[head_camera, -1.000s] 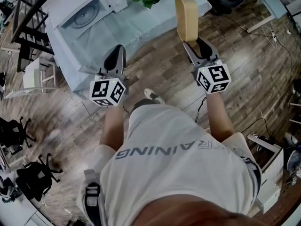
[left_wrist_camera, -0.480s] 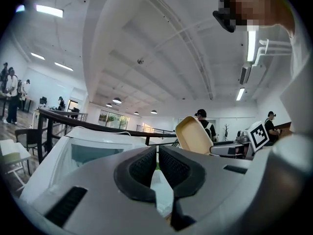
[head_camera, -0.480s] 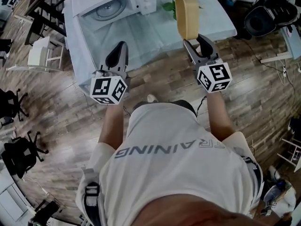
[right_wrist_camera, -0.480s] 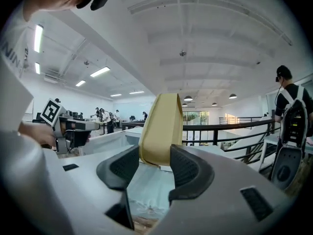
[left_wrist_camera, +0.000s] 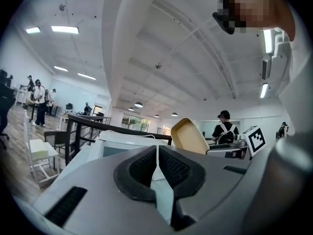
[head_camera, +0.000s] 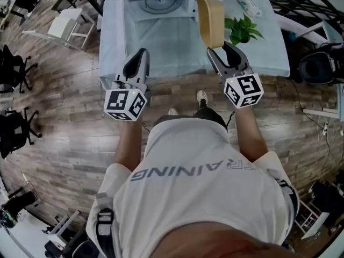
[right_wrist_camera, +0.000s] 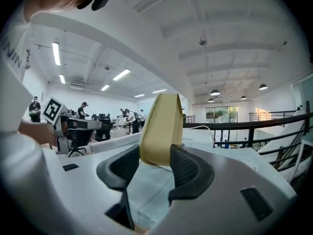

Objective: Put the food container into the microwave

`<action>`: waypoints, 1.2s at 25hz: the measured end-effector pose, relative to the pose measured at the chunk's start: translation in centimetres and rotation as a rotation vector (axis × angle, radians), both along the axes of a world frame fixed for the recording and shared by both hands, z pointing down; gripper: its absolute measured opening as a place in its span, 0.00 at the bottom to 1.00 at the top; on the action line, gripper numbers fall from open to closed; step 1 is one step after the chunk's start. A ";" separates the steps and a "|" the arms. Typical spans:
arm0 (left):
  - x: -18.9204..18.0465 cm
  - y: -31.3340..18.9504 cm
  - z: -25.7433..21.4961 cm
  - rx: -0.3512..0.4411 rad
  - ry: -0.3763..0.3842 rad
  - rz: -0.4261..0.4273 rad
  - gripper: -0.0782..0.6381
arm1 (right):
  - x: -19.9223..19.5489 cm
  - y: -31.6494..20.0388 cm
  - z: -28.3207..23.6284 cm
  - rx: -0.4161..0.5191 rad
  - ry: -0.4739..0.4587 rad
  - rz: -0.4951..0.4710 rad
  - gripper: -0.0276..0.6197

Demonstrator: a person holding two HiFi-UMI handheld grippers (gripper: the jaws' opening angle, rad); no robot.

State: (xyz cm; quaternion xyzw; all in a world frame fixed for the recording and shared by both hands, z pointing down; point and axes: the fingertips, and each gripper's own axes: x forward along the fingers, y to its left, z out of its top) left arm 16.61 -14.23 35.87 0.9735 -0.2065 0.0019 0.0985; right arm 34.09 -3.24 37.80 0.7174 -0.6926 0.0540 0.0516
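Note:
A tan food container [head_camera: 210, 22] stands on edge in my right gripper [head_camera: 224, 51], which is shut on its lower rim. From the right gripper view the container [right_wrist_camera: 160, 129] rises between the two black pads. The white microwave [head_camera: 161, 1] sits at the far side of the table with its door open and the round turntable showing. My left gripper [head_camera: 138, 61] hangs over the table's near edge, shut with nothing in it; its pads [left_wrist_camera: 157, 166] meet. The left gripper view also catches the container [left_wrist_camera: 188, 137] and the microwave [left_wrist_camera: 124, 146] ahead.
A pale cloth covers the table [head_camera: 161, 44]. A potted green plant [head_camera: 241, 28] stands right of the container, and a small packet [head_camera: 248, 5] lies behind it. A white chair [head_camera: 69, 24] is left of the table, black office chairs [head_camera: 16, 128] further left.
The person has turned and stepped toward the table. The microwave, first at the upper left, now lies straight ahead between both grippers. The container stays held upright in the right gripper.

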 end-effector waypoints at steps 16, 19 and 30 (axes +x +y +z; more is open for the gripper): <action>5.8 -4.1 0.6 0.002 -0.043 -0.373 0.17 | 6.3 -10.1 3.6 -0.048 -0.088 -0.423 0.37; 6.2 -3.7 1.3 -0.005 -0.066 -0.436 0.17 | 5.7 -11.0 5.3 -0.079 -0.117 -0.521 0.37; 5.4 -2.0 1.9 -0.035 -0.107 -0.542 0.17 | 0.9 -13.2 11.9 -0.267 -0.548 -0.677 0.37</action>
